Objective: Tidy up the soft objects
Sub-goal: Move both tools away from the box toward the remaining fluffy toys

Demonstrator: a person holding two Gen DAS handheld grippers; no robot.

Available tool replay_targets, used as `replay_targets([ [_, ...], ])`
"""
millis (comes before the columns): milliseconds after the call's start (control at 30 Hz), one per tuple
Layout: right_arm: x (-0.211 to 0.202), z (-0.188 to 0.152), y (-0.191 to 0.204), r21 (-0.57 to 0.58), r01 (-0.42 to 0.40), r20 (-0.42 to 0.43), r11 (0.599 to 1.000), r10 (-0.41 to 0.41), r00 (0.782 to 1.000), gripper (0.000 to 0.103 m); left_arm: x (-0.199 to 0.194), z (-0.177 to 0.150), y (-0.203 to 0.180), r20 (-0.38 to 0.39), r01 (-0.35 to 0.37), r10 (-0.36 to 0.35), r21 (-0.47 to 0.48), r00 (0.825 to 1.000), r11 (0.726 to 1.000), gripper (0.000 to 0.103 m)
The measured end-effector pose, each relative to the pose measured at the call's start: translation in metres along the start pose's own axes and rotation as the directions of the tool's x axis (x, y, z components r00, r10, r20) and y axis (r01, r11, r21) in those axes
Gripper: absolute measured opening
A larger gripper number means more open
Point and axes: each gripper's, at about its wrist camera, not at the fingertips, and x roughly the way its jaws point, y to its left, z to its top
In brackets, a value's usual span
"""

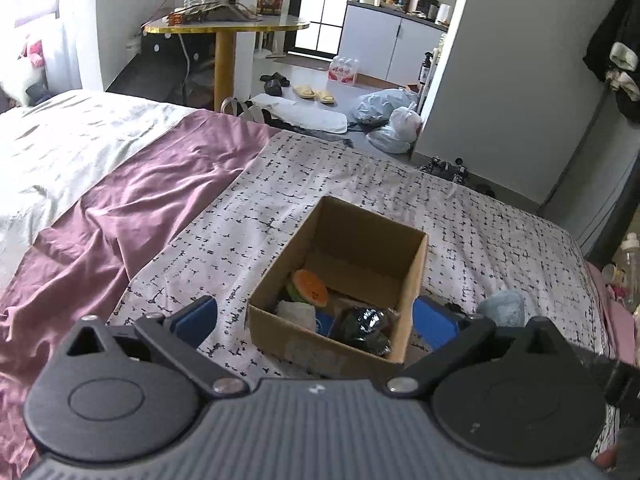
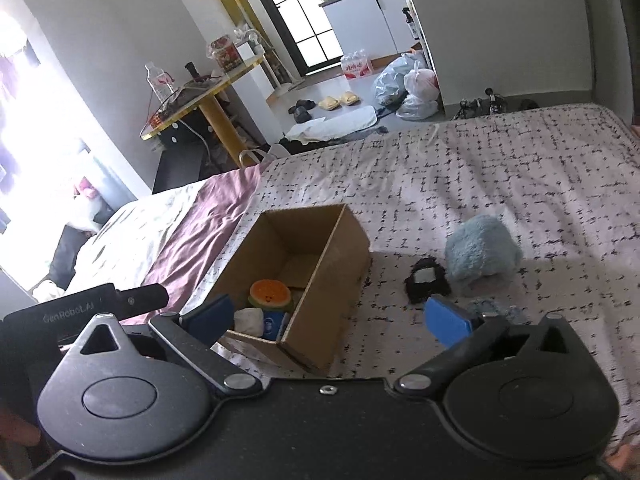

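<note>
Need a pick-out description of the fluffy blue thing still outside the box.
On the bed's black-and-white patterned cover, look just right of the open cardboard box. The fluffy light-blue plush lies there, a rounded lump. Beside it sits a small black fuzzy item, far darker and flatter.

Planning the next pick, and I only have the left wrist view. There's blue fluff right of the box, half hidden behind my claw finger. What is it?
Observer: It's a light blue plush, lying on the bedspread apart from the cardboard box.
Operator: Anything else loose there?
Observer: Yes. A black fuzzy item with a grey patch lies between the box and the plush.
Operator: Is the right claw free?
Observer: The right claw is open, with nothing gripped.
</note>
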Motion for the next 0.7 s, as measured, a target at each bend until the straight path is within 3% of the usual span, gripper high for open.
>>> replay_targets([
  [700,-0.037,-0.003,-0.05,-0.034,-0.009,0.056,0.999,0.011,0.998,0.103,-0.011,-0.025,-0.059,-0.022,0.038,-0.036,0.075,0.999,0.996,0.103],
])
